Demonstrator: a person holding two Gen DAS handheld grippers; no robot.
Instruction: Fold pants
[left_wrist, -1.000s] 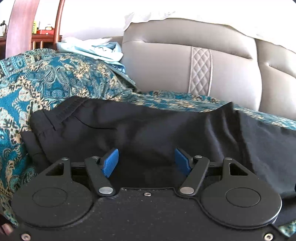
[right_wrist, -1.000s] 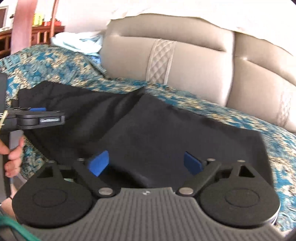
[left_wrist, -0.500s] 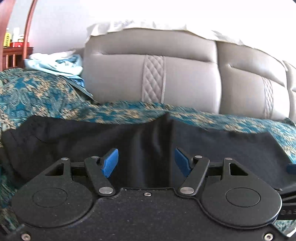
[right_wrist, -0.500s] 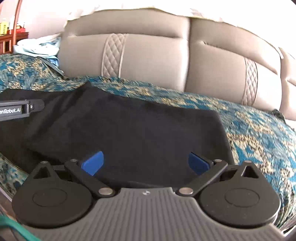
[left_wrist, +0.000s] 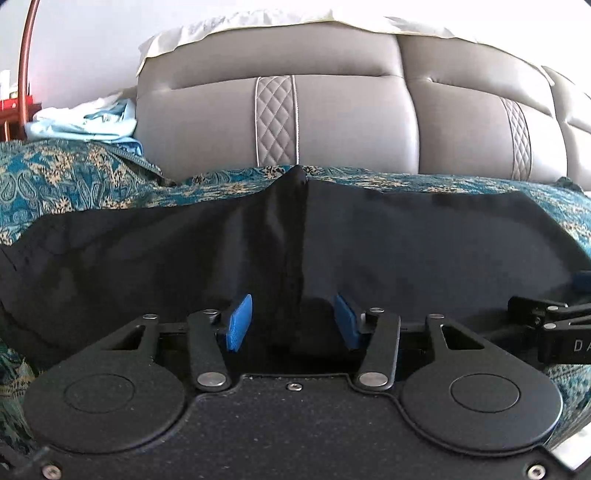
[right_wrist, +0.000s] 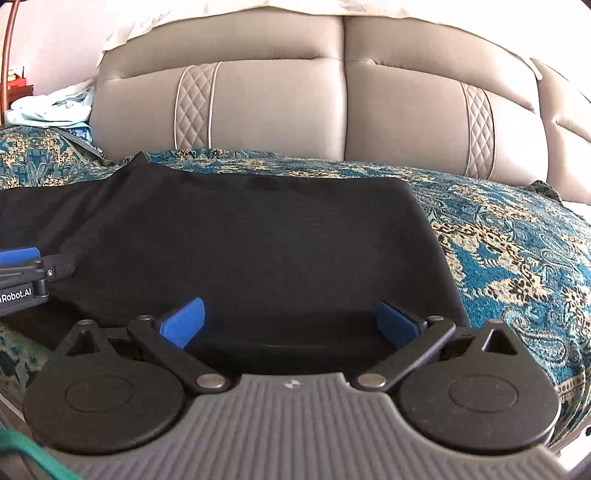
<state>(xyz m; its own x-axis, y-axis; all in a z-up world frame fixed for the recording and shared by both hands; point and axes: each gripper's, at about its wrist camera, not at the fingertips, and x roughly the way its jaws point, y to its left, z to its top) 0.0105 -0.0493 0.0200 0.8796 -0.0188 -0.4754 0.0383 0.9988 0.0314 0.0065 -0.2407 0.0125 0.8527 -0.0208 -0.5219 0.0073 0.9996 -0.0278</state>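
Black pants (left_wrist: 388, 240) lie spread sideways on a teal patterned bedspread (left_wrist: 74, 177), with a raised crease running up the middle. They also fill the right wrist view (right_wrist: 258, 240). My left gripper (left_wrist: 293, 322) is open, its blue pads either side of the crease at the near edge of the cloth. My right gripper (right_wrist: 291, 323) is open wide at the near edge of the pants, near their right end. Each gripper shows in the other's view: the right one (left_wrist: 554, 325) and the left one (right_wrist: 26, 273).
A grey padded headboard (left_wrist: 332, 118) stands behind the bed. Light blue cloth (left_wrist: 88, 122) is piled at the back left. The bedspread (right_wrist: 509, 258) extends bare to the right of the pants. A wooden post (left_wrist: 26, 62) rises at far left.
Both grippers have swung to the right along the pants' near edge. The left one now straddles the middle crease. Both stay open, and the pants lie as before.
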